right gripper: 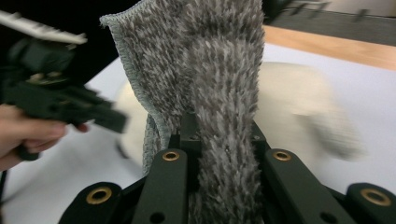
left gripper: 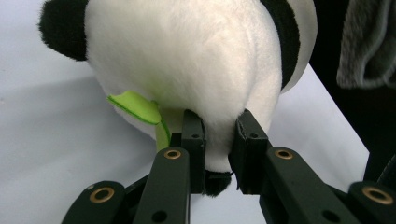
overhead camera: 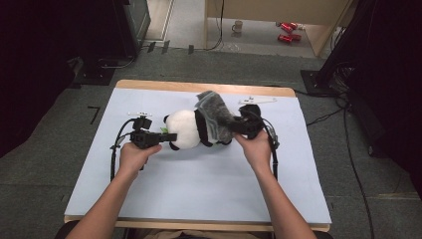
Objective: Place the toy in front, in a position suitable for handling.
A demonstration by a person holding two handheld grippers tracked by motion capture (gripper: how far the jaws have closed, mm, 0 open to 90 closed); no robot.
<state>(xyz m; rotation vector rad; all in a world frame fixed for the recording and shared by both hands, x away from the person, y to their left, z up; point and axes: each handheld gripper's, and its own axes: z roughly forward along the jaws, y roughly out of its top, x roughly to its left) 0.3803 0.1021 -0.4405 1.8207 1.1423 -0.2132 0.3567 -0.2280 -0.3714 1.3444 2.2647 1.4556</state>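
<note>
Left gripper: jaws are clamping a tuft of white plush at the rim of the panda toy, with a black patch of fur poking out just below the pinch. A green felt leaf is hanging off the toy just beside the left jaw.

Right gripper: jaws are pinching the grey shaggy cloth, which is standing up from them with its stitched edge curling over.

From above, the panda is lying on its side mid-bench between both grippers, the cloth draping over its right end. The bench is carrying a pale blue sheet.
</note>
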